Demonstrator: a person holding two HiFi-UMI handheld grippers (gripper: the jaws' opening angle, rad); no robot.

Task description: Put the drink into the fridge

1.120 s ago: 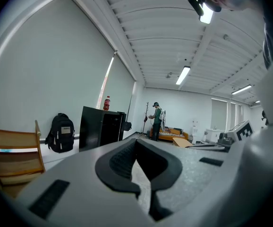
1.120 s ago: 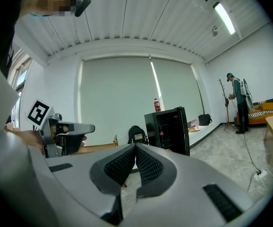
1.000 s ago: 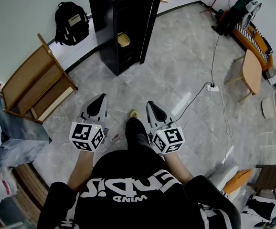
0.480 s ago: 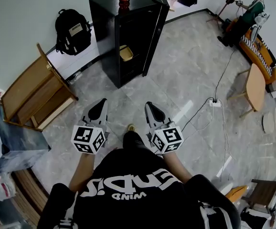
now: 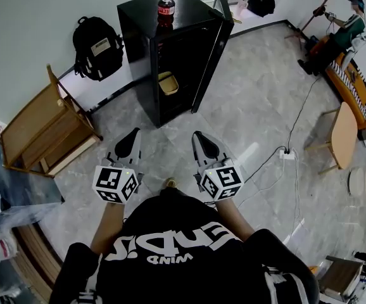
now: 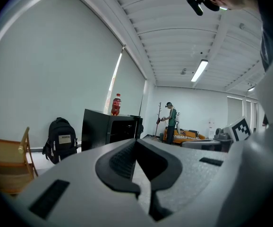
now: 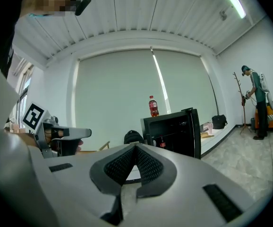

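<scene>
Head cam steeply down; both gripper views level along jaws toward fridge (image 5: 142,56) (shared w/ head view)

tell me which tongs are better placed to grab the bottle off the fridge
Left, narrowly: left tongs and right tongs are shut, empty, equally far, but the open door stands on the right's side of the bottle.

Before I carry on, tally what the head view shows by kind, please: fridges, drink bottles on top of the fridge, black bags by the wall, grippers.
Fridges: 1, the fridge
Drink bottles: 1, the bottle standing on its top
Black bags: 2, backpack and second bag
Grippers: 2, left gripper and right gripper, both shut
Total: 6
</scene>
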